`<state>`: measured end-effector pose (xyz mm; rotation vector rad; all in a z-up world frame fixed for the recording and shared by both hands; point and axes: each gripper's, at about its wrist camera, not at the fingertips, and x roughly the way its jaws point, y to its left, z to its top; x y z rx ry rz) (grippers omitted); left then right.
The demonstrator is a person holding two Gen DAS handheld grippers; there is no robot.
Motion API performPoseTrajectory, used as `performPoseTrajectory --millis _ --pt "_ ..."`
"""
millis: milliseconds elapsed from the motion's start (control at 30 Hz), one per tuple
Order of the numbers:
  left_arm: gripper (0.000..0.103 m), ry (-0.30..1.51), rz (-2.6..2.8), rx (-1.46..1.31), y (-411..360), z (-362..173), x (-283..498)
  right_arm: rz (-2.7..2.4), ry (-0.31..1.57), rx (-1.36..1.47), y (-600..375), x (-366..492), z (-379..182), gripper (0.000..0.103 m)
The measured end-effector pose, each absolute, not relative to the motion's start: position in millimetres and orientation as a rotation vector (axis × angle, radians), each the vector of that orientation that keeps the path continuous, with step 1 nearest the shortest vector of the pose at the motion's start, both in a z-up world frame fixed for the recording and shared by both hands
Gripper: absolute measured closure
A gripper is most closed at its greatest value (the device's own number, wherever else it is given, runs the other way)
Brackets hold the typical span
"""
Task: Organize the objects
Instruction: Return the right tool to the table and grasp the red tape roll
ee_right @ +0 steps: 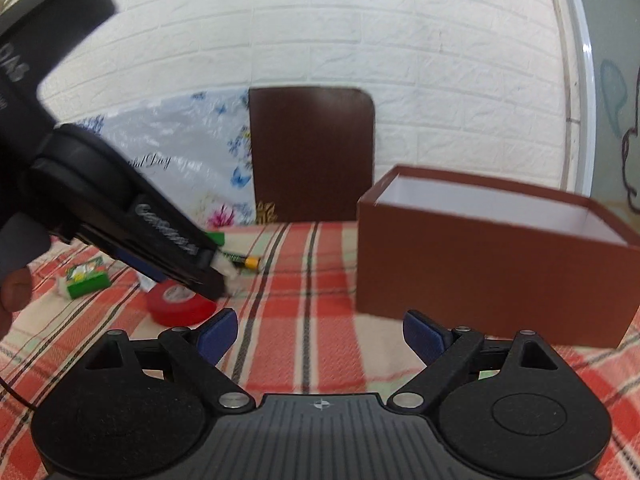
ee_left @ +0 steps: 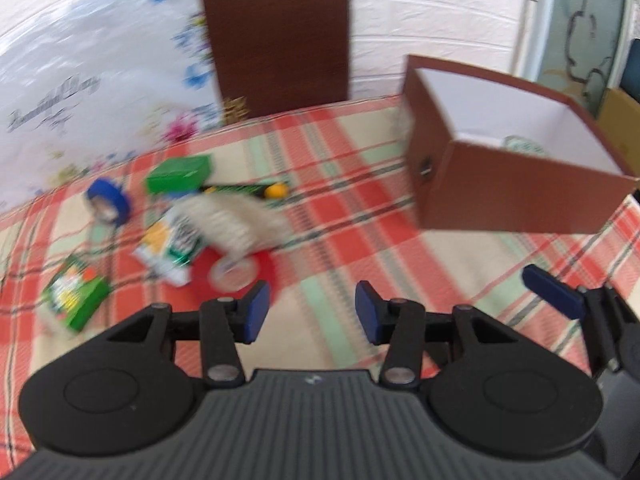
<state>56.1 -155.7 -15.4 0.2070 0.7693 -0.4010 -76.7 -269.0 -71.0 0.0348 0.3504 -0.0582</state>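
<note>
My left gripper is open over the plaid tablecloth, with nothing between its blue pads. Just ahead of it lies a red tape roll. Further left are a blurred beige ridged thing, a white and green packet, a green packet, a blue tape roll, a green box and a black marker with a yellow end. My right gripper is also open and empty, facing the open brown box. The red tape roll sits to its left.
The brown box has a white inside, and a pale round item lies in it. A dark brown chair back stands behind the table against a white brick wall. A hand holds the left gripper's handle.
</note>
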Motion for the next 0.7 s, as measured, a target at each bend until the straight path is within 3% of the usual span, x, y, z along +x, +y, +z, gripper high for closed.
performPoseTrajectory --millis 467,567,700 --pt "0.049 0.819 -0.175 0.102 -33.5 -64.2 68.5 0.071 0.501 -0.043 -214.6 -39.1 -86.1 0.014" --pt "0.038 0.793 -0.141 0.044 -5.3 -72.1 70.3 0.123 0.528 -0.091 -198.5 -25.1 -87.4 0.014" --pt "0.038 0.788 -0.119 -0.012 13.0 -71.6 73.3 0.185 0.555 -0.148 -179.2 13.8 -89.2 0.014"
